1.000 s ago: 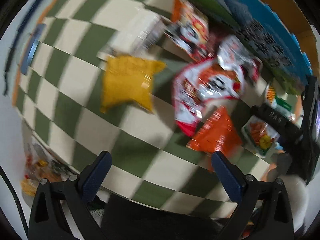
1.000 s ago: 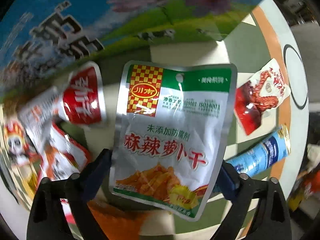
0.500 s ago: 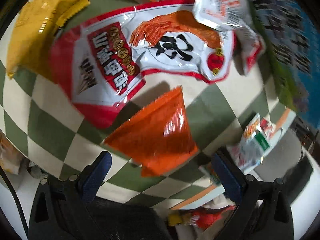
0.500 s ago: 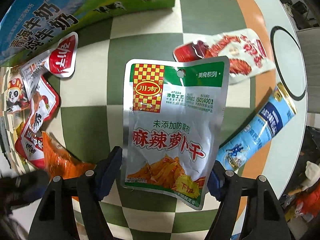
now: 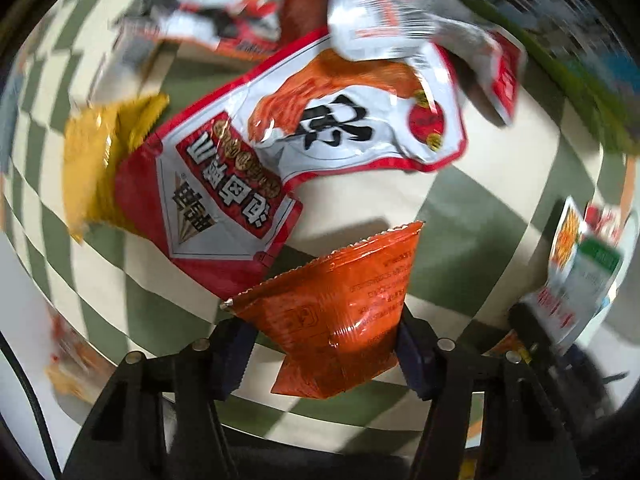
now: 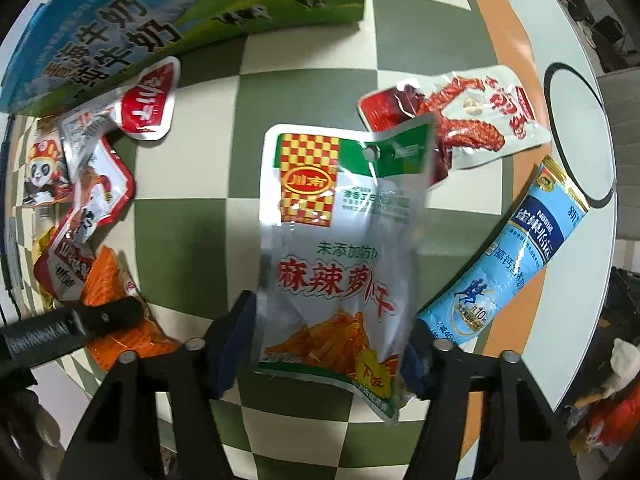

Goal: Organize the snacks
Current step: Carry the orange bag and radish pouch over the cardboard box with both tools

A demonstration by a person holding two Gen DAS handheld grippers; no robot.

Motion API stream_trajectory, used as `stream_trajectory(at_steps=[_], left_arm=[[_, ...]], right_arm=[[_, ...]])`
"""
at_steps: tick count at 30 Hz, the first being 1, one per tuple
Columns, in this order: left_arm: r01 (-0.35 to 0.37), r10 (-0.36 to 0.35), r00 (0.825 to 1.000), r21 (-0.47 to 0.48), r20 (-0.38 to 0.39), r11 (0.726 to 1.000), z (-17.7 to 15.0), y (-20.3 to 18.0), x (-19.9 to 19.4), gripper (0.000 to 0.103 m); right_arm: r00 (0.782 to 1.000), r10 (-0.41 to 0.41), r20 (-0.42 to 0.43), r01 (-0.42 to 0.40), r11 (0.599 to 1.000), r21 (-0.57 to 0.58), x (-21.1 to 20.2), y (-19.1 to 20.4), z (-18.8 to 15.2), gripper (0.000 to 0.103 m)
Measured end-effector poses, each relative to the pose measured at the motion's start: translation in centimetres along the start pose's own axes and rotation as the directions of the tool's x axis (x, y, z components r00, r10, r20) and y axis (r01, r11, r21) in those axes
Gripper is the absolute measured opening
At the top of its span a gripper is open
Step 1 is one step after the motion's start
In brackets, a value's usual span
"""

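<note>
While the left gripper (image 5: 326,338) pinches the lower part of a crinkled orange foil snack packet (image 5: 340,304) between its dark blue pads at the bottom centre of its view, the right gripper (image 6: 328,346) clamps a silvery pouch with a green top and red-and-yellow checker panel (image 6: 340,248), held upright mid-frame. Both sit above a round table with a green-and-cream checked cloth (image 6: 192,208). Above the orange packet lies a large red-and-white snack bag (image 5: 280,160), with a yellow packet (image 5: 96,168) at its left edge. Right of the pouch lie a light blue stick sachet (image 6: 516,256) and, higher up, a clear pack of red spicy strips (image 6: 460,120). A blue-and-green printed carton (image 6: 160,20) fills the upper left.
</note>
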State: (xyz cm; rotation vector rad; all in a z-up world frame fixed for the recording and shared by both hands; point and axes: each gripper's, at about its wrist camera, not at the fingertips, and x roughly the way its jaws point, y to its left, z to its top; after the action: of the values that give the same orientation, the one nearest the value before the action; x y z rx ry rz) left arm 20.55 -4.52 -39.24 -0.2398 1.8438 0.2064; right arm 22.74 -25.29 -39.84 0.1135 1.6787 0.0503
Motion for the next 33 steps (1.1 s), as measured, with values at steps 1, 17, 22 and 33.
stream_trajectory(at_steps=[1,17,22,33], left_arm=[[-0.023,0.023,1.000,0.028,0.016,0.999,-0.4,-0.4,-0.1,0.058],[-0.066,0.037,0.990,0.204,0.139,0.977,-5.1,-4.6,-6.3,0.050],[-0.015,-0.040,0.980,0.270,0.197,0.963,-5.0,-5.7,-11.9,0.050],[0.007,-0.161,0.940,0.456,0.300,0.890,3.9,-8.7,-24.6,0.050]], right_arm=[[1.000,0.000,0.003,0.000,1.000,-0.002,0.0,0.0,-0.1,0.062],[0.983,0.178,0.041,-0.180,0.983,0.040,-7.7,-4.3,-2.7,0.056],[0.963,0.258,0.081,-0.259,0.966,0.013,-12.2,-5.7,-3.2,0.056],[0.901,0.371,0.225,-0.369,0.928,-0.054,-23.8,-3.6,2.7,0.056]])
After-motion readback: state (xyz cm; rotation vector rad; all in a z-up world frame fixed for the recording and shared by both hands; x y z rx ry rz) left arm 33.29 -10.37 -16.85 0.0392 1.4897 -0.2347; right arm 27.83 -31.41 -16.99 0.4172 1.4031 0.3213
